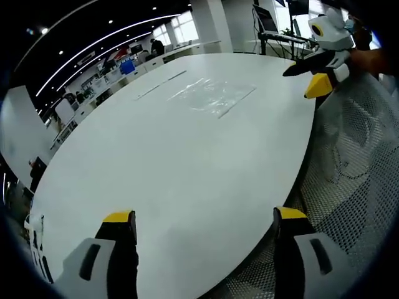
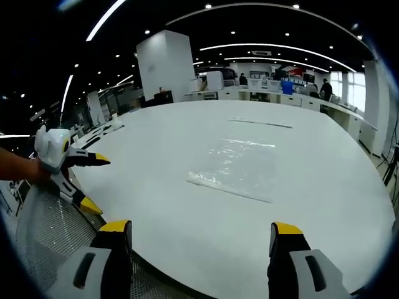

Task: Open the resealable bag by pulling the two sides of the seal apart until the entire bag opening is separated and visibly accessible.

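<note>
In the left gripper view the left gripper (image 1: 204, 225) hangs over the near edge of the white table (image 1: 156, 168), its two yellow-tipped jaws standing wide apart with nothing between them. The resealable bag (image 1: 212, 94) lies flat on the tabletop well ahead of those jaws and a little toward the right of the view, a clear sheet whose long straight edges run roughly away from the camera. Further right in that view the right gripper (image 1: 315, 78) comes in over the table's rim above a mesh chair back (image 1: 355, 156), its jaws also parted and holding nothing, with a person's hand just behind it. In the right gripper view the left gripper (image 2: 87, 180) shows at the far left edge, gripped by a hand, jaws spread and empty, near the rim. The right gripper (image 2: 199, 233) has its own jaws open at the bottom, straddling bare table (image 2: 156, 205), and the bag (image 2: 240, 168) sits ahead and slightly right of centre, its long near edge running crosswise to these jaws. That edge may be the seal strip, though I cannot tell for certain. The right gripper looks the nearer of the two; both need to reach forward across the table before any pull can begin, and neither touches the bag yet.
</note>
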The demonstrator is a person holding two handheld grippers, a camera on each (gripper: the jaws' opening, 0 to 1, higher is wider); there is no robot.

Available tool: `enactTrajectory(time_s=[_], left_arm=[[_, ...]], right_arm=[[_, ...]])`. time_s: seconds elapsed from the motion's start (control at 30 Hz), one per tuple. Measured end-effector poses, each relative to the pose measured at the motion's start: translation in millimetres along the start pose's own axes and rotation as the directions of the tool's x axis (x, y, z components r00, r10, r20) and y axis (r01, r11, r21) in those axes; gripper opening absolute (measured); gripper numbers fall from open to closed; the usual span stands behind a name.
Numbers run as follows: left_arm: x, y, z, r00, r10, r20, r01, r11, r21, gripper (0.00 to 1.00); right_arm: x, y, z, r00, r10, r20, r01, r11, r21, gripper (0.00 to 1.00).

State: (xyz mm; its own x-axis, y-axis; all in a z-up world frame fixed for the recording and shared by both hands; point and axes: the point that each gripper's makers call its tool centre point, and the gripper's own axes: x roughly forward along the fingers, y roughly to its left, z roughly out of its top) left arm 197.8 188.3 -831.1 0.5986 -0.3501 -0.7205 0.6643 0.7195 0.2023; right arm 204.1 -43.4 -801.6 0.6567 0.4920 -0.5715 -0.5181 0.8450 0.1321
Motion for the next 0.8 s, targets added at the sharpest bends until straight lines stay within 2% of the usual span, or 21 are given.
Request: enactTrajectory(time_s=[0.8], left_arm=[[0.1, 2.1, -0.7, 1.000, 0.012, -0.005, -0.012, 1.000, 0.007, 0.89]], right_arm=[[0.7, 0.4, 0.1, 1.000, 0.004, -0.003, -0.004, 1.000, -0.005, 0.91]])
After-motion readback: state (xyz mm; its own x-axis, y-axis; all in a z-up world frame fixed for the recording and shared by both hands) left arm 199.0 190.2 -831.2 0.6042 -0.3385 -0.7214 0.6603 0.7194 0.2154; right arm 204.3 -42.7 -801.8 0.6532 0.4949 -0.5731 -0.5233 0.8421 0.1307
